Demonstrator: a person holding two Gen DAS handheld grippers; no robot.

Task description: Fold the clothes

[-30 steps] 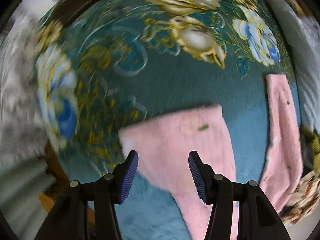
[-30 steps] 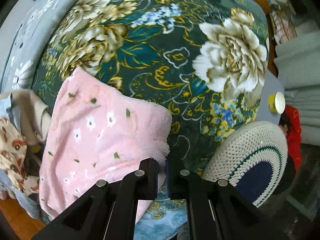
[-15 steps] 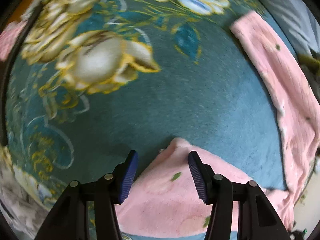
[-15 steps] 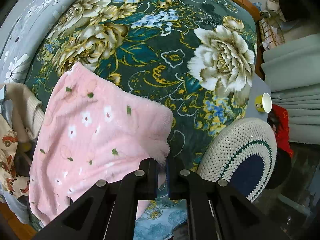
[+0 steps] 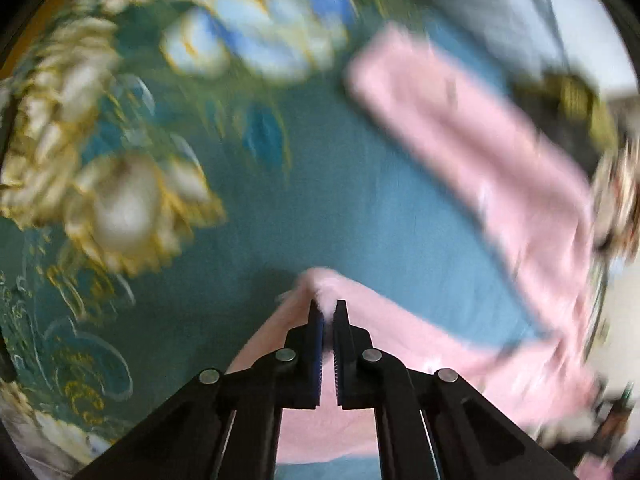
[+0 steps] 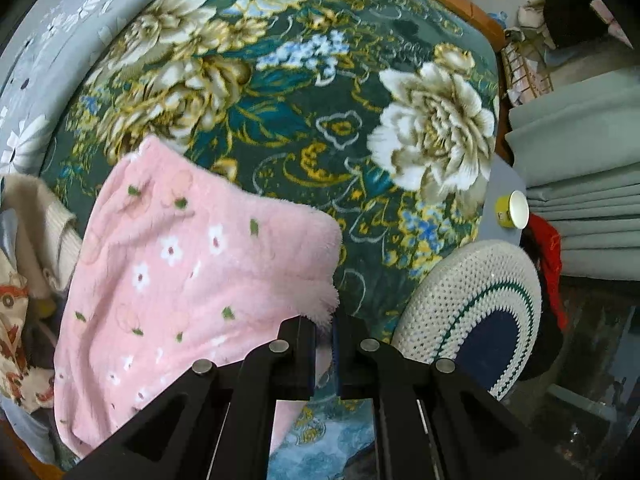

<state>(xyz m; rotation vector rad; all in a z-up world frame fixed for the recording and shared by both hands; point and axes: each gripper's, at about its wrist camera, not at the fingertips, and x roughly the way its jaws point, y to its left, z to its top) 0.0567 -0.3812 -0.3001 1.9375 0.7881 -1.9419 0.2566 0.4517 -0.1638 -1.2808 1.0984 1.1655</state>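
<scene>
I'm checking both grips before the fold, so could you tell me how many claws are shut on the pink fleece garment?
2. The left claw pinches a raised fold of the pink fleece garment; the right claw clamps its fluffy corner over the floral blanket.

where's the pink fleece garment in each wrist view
Left wrist: pink fleece garment runs from upper right down to bottom centre, pinched in the left hand-held gripper.
Right wrist: it fills lower left, its corner in the right hand-held gripper.
Shared landmark: floral blanket.
</scene>
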